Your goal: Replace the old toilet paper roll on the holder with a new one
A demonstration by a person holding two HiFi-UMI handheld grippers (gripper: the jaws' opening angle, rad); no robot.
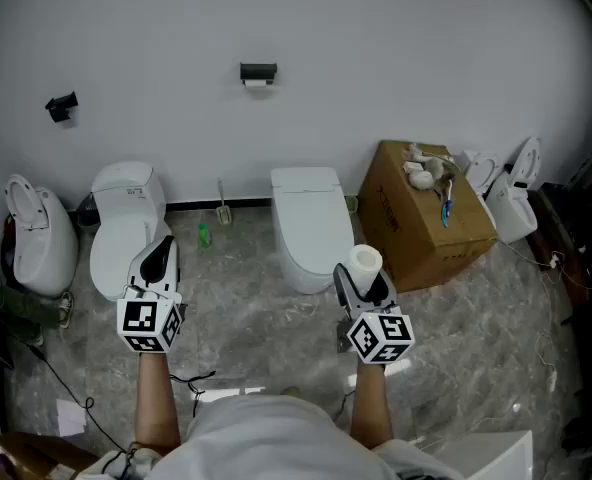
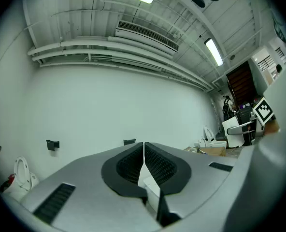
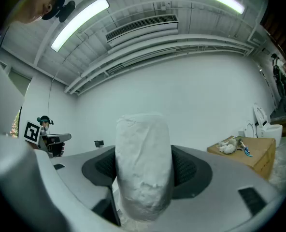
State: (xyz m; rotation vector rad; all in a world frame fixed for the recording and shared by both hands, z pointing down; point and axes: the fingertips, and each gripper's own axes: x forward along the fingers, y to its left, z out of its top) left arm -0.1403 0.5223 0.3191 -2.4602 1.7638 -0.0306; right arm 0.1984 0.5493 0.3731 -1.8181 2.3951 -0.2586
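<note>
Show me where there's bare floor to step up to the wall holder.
Bare floor runs between the round toilet and the square toilet, straight below the holder; only a brush and green bottle sit there. Right of that, the cardboard box crowds it.

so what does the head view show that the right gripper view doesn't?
Head view only: the closed white ceramic toilet, the small green bottle on the floor, and the person's forearms.
Right gripper view only: the ceiling's long light strips and slatted air vent.
Both: the white toilet paper roll clamped upright between the right gripper's jaws, the brown cardboard box, and the white wall.
</note>
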